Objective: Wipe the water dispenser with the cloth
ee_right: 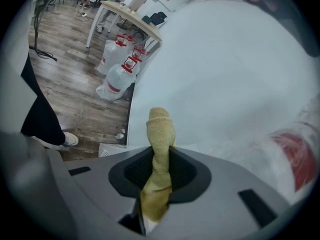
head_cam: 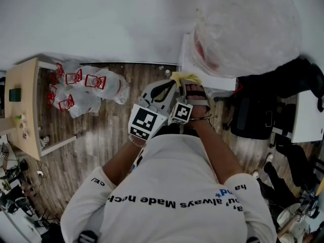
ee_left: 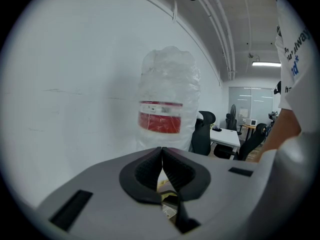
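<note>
- The right hand-held gripper (ee_right: 160, 154) pinches the yellow cloth (ee_right: 159, 126), which looks soft, light and floppy, so a bunched fold suits.
- The left hand-held gripper (ee_left: 161, 153) is closed and empty beside the water dispenser (head_cam: 188, 65).

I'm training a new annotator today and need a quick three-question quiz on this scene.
1. True or false: the right gripper is shut on the yellow cloth.
2. Between its closed tips, the left gripper holds: A) the cloth, B) a cup, C) nothing.
3. Fill in: the spare water bottles sit on the floor beside the wooden ____.

Key: 1 true. 2 C. 3 table.
</note>
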`<act>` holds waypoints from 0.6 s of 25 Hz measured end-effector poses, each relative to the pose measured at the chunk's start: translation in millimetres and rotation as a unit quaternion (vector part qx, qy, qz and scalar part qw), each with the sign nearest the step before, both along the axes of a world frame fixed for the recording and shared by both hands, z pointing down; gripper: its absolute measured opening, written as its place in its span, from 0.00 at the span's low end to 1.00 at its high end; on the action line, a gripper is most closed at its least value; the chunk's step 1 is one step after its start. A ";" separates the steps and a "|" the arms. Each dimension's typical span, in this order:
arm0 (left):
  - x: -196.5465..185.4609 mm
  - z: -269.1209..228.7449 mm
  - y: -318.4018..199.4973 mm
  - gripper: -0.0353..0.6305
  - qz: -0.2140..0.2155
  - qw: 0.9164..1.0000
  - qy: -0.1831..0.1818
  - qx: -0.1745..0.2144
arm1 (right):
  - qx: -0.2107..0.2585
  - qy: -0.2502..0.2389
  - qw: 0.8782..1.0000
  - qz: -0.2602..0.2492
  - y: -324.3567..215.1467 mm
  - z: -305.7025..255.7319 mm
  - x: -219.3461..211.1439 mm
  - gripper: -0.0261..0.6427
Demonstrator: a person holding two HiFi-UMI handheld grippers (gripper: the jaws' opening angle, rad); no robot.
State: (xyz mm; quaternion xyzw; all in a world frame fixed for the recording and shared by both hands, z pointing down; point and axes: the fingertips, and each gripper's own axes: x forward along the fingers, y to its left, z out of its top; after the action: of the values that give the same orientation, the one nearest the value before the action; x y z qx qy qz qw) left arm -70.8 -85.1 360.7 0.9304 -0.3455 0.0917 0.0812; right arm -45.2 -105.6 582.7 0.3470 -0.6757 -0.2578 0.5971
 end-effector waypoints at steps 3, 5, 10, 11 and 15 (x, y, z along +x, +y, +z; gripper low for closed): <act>-1.2 1.0 0.2 0.08 -0.001 1.000 -0.002 0.000 | 0.021 -0.008 1.000 -0.008 -7.8 -11.4 -6.3 0.16; -1.5 0.5 1.5 0.08 -0.001 1.000 -0.002 0.000 | 0.023 0.004 1.000 -0.011 -11.9 -8.2 -3.4 0.16; -0.6 -0.4 3.5 0.08 -0.001 1.000 -0.004 0.001 | 0.004 0.035 0.999 -0.015 -10.7 15.9 12.5 0.16; -0.3 -0.1 3.5 0.08 -0.001 1.000 -0.004 0.001 | 0.000 0.042 0.999 -0.015 -9.2 19.0 14.7 0.16; 3.4 0.2 4.0 0.08 0.000 1.000 -0.007 0.001 | -0.016 0.030 0.999 0.003 -9.9 20.4 17.5 0.16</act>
State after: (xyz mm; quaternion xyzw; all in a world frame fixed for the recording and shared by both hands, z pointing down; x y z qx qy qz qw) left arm -67.3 -81.0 360.9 0.9299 -0.3458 0.0978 0.0780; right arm -27.6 -115.5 603.1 0.3315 -0.6608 -0.2557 0.6230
